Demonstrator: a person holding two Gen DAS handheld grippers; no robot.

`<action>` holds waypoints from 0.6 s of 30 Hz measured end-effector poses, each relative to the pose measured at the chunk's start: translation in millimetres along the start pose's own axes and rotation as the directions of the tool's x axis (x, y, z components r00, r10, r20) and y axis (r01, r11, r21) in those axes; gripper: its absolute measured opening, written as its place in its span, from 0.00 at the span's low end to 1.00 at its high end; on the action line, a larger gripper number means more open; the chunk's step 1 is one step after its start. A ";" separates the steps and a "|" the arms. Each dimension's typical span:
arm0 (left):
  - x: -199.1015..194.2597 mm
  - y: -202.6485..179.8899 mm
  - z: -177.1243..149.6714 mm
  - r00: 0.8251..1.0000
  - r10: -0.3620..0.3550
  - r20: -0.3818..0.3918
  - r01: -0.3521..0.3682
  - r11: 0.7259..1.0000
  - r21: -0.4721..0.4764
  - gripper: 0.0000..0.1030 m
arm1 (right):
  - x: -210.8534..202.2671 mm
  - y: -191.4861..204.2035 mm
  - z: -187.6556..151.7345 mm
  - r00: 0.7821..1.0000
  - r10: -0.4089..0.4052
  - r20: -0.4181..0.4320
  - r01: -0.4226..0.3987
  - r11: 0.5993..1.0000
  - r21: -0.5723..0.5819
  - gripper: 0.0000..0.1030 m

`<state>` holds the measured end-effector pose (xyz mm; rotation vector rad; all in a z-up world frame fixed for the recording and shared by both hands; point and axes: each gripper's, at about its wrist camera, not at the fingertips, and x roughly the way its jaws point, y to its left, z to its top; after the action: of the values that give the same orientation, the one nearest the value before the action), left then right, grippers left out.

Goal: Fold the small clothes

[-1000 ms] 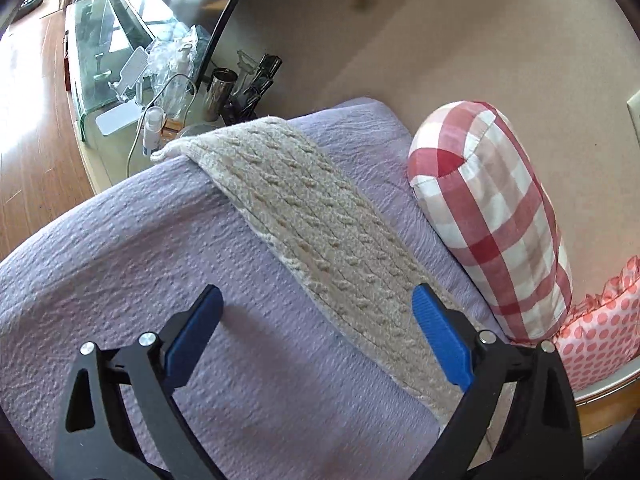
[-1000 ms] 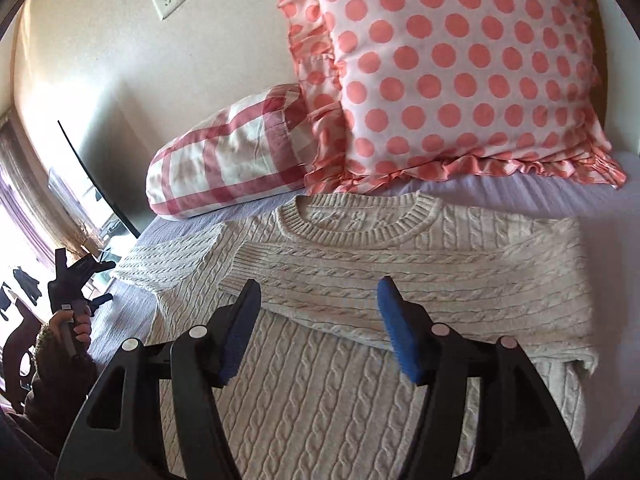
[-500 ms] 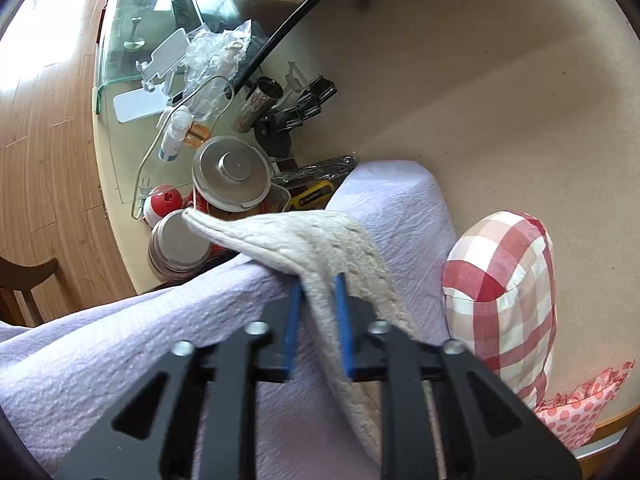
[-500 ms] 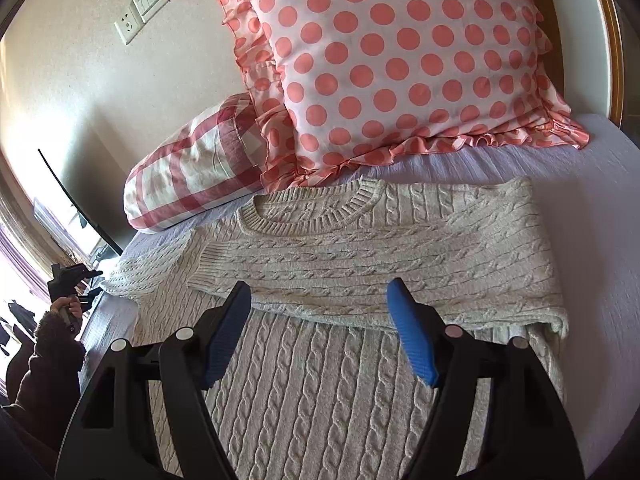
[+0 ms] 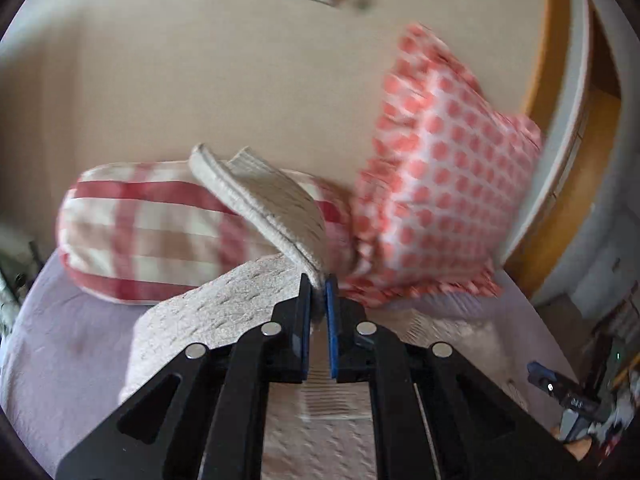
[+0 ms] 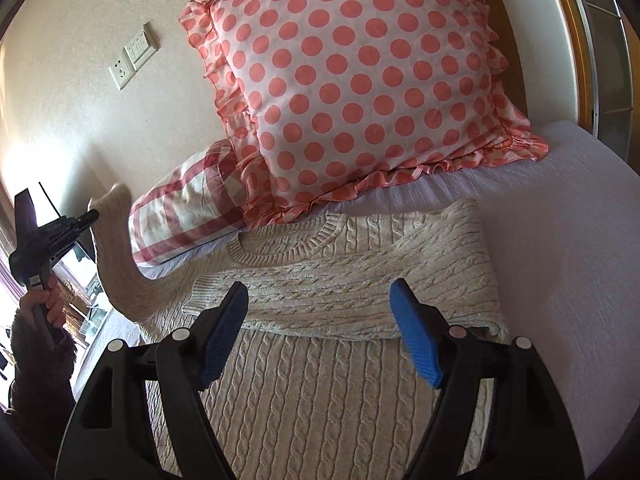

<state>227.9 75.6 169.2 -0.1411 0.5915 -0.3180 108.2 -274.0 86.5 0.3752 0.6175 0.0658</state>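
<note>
- Left gripper (image 5: 319, 280): blue pads clenched on the sleeve (image 5: 260, 200), pinching it near its edge, cuff end arching up and away past the fingertips.
- Same gripper seen from the right wrist camera at far left (image 6: 86, 218), raised above the bed (image 6: 560, 240) in the person's hand (image 6: 48, 300), with the sleeve (image 6: 116, 264) hanging in a curve down to the sweater (image 6: 320, 288).
- Right gripper (image 6: 320, 312): released, blue pads wide apart, hovering over the sweater's middle and gripping nothing.
- Sweater: cream cable-knit, lying flat on the lilac bed, neckline toward the pillows, other sleeve already folded across the chest just ahead of the right fingertips.
- Sweater body in the left wrist view (image 5: 224, 308) spread below and around the black fingers, blurred; knit detail hard to read there.
- Checked pillow (image 6: 188, 216) just beyond the collar on the left; also behind the lifted sleeve in the left view (image 5: 140, 232).
- Dotted pillow (image 6: 360, 88) propped upright against the wall, its frill near the collar, possibly touching it; blurred in the left view (image 5: 448, 200).
- Wall switch (image 6: 140, 46) and socket (image 6: 122, 72) left of the dotted pillow.
</note>
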 end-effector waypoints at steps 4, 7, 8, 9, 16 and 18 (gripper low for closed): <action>72.0 -109.5 -63.0 0.974 -0.084 -0.209 0.133 0.964 0.230 0.12 | 1.6 -16.7 -1.5 0.999 -0.026 -0.024 0.027 0.998 0.052 0.73; 68.3 -106.1 -83.1 0.977 -0.067 -0.203 0.116 0.963 0.243 0.18 | 1.9 -28.4 1.4 0.999 -0.009 -0.051 0.013 0.996 0.083 0.73; 59.5 -94.9 -84.8 0.982 -0.042 -0.183 0.084 0.969 0.231 0.24 | 4.3 -31.4 3.7 0.998 -0.004 -0.060 0.010 0.996 0.089 0.72; 49.9 -83.5 -85.4 0.986 -0.019 -0.163 0.054 0.976 0.211 0.36 | 9.1 -34.3 6.6 0.998 0.000 -0.071 0.007 0.995 0.097 0.72; -26.3 8.1 -112.5 0.982 0.107 -0.153 -0.100 0.993 0.057 0.55 | 85.2 -60.2 22.3 0.971 -0.054 -0.235 0.098 0.979 0.181 0.51; -46.4 31.5 -127.2 0.977 0.128 -0.170 -0.129 0.992 0.007 0.58 | 103.6 -64.6 22.3 0.961 -0.064 -0.271 0.119 0.974 0.194 0.50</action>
<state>127.3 115.7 82.0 -0.0795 0.7676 -0.2045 202.3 -323.6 22.5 0.5455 0.9081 -0.0401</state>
